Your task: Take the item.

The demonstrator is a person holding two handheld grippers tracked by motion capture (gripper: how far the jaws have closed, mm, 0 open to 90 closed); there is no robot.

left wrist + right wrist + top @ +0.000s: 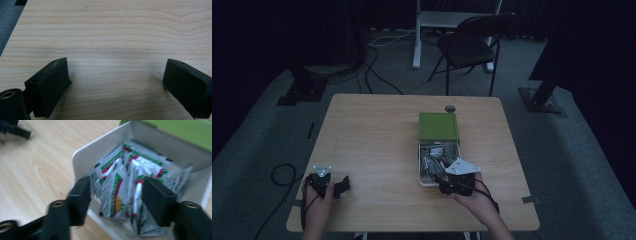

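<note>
Silver sachets (pixel 120 192), packed upright in the white box (pixel 82 152) w/ green lid (pixel 438 125), are straddled by the unclenched right gripper (pixel 115 195), nothing pinched yet; light, crinkly, prob. slippery, best nipped at one top edge; left gripper (pixel 115 85) released over table (pixel 112 30).

we read this as a recording studio or lab space rather than a home. we see dark curtains closing off the back and sides, grey carpet (pixel 562 150) underfoot, and loose black cables (pixel 377 75) trailing across the floor. metal stand bases (pixel 539 100) sit bolted flat at either side of a plain wooden worktop (pixel 377 140), which stands alone in the middle. behind it we see a black folding chair (pixel 469 47) and the white leg of another table (pixel 417 35). the light is dim and falls mostly on the worktop.
</note>
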